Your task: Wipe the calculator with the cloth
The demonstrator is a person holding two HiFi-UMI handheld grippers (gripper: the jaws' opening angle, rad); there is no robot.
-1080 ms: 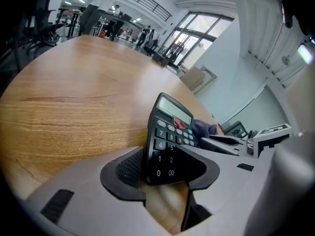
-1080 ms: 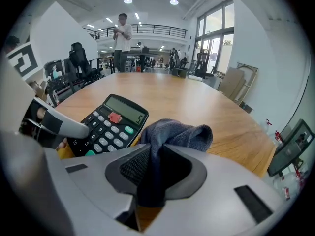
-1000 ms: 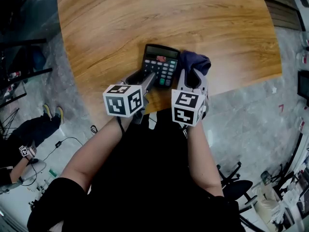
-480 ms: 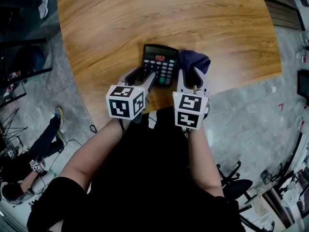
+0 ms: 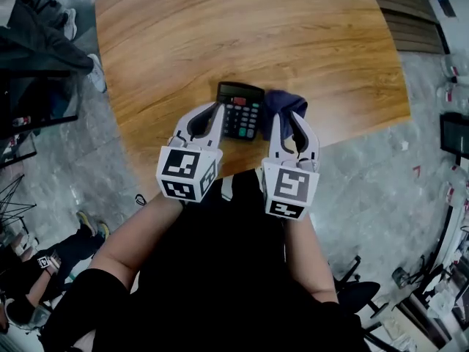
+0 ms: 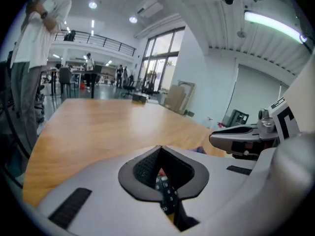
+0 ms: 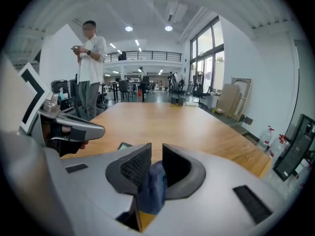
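A black calculator (image 5: 240,110) lies near the front edge of the wooden table (image 5: 220,35), and a dark blue cloth (image 5: 284,101) is bunched against its right side. My left gripper (image 5: 218,109) hovers over the calculator's left edge. Its jaws have just closed and meet at the tips with nothing between them; in the left gripper view (image 6: 160,147) the calculator's keys (image 6: 167,196) show below. My right gripper (image 5: 284,119) hangs over the cloth. Its jaws (image 7: 156,154) have just been closing a little but stand apart, and the cloth (image 7: 152,191) shows in the gap without being pinched.
The table's curved front edge runs just under both grippers, with grey floor below. A person in white (image 7: 91,68) stands at the table's far left side. Office chairs (image 5: 352,270) and another person (image 5: 44,270) are on the floor.
Both grippers have lifted up off the calculator and the cloth and drawn slightly back. The left jaws, spread at the calculator's edge before, are now closed.
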